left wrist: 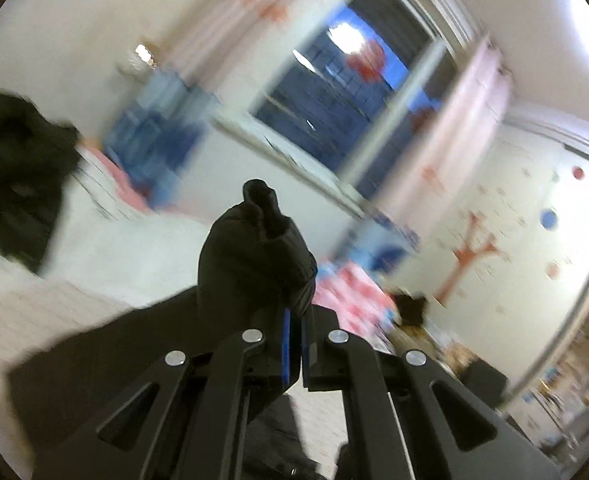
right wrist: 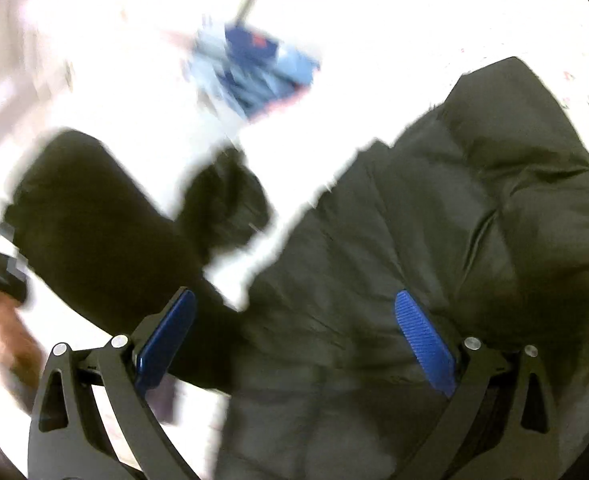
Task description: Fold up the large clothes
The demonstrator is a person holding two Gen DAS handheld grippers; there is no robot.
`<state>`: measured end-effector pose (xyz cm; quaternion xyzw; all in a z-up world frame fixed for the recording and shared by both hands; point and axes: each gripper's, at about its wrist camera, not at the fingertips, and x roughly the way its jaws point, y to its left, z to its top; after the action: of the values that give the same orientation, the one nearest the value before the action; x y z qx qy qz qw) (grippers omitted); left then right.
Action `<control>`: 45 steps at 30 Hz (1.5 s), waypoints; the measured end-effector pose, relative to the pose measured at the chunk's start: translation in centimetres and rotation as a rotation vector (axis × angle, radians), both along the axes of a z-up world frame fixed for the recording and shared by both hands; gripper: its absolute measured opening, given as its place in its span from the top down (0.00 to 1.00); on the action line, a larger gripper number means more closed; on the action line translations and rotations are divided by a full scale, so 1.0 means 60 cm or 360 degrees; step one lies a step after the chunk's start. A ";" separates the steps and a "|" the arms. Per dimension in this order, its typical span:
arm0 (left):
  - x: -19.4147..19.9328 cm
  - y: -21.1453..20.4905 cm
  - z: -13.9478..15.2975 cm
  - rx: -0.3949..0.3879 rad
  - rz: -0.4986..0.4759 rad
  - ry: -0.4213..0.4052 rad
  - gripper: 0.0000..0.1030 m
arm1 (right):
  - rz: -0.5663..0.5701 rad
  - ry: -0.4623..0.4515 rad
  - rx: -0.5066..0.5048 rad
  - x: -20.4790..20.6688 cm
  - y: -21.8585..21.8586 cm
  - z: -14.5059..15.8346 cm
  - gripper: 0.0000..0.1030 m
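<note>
Left hand-held gripper [left wrist: 294, 312]: blue pads pressed together on a bunched fold of the black padded jacket [right wrist: 434, 208], which sticks up past the tips. I judge this a sleeve end or cuff, raised off the bed so it can be carried over the body of the garment. The rest of the sleeve trails down to my lower left in the left wrist view.

Right hand-held gripper [right wrist: 294, 344]: blue ribbed pads wide apart, nothing between them; it hovers above the jacket body. I judge it ready to pin or smooth the body while the sleeve crosses.

Jacket lies spread on the white bed cover [right wrist: 346, 32]. A dark heap [left wrist: 10, 176] sits at far left, unidentifiable.

Writing: none legible. Both views are motion-blurred; wall stickers [left wrist: 474, 256] show shapes only.
</note>
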<state>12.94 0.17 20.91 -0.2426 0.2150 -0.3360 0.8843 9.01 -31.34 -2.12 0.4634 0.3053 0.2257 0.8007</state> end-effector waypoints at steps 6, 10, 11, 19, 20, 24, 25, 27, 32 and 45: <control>0.031 -0.192 -0.215 0.0092 -0.0291 0.0316 0.96 | -0.0131 0.0000 0.0585 -0.002 -0.121 -0.055 0.06; 0.048 -0.275 -0.389 0.0313 -0.0415 0.0640 0.96 | -0.0124 0.0093 0.0773 0.014 -0.163 -0.103 0.06; 0.045 -0.282 -0.419 0.0360 -0.0430 0.0716 0.96 | -0.0123 0.0106 0.0791 0.015 -0.168 -0.109 0.06; 0.018 -0.285 -0.450 0.0750 -0.0577 0.0805 0.95 | -0.0142 0.0200 0.0777 0.047 -0.155 -0.135 0.06; 0.010 -0.278 -0.441 0.0804 -0.0598 0.0787 0.95 | -0.0141 0.0207 0.0752 0.047 -0.150 -0.134 0.06; -0.020 -0.204 -0.398 0.0808 -0.0601 0.0674 0.85 | -0.0133 0.0225 0.0624 0.053 -0.133 -0.125 0.06; -0.025 -0.189 -0.390 0.0797 -0.0585 0.0664 0.74 | -0.0128 0.0232 0.0584 0.053 -0.129 -0.126 0.06; -0.033 -0.141 -0.376 0.0767 -0.0514 0.0640 0.43 | -0.0101 0.0232 0.0466 0.064 -0.111 -0.121 0.06; -0.058 -0.029 -0.364 0.0713 -0.0353 0.0601 0.18 | 0.0011 0.0202 0.0236 0.082 -0.048 -0.096 0.06; -0.090 0.071 -0.347 0.0577 -0.0091 0.0495 0.18 | -0.0018 0.0047 -0.0250 0.048 0.014 -0.038 0.92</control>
<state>7.53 4.45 0.07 -0.1224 0.4121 -0.2753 0.8599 11.86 -30.51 -4.42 0.4041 0.3312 0.1897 0.8313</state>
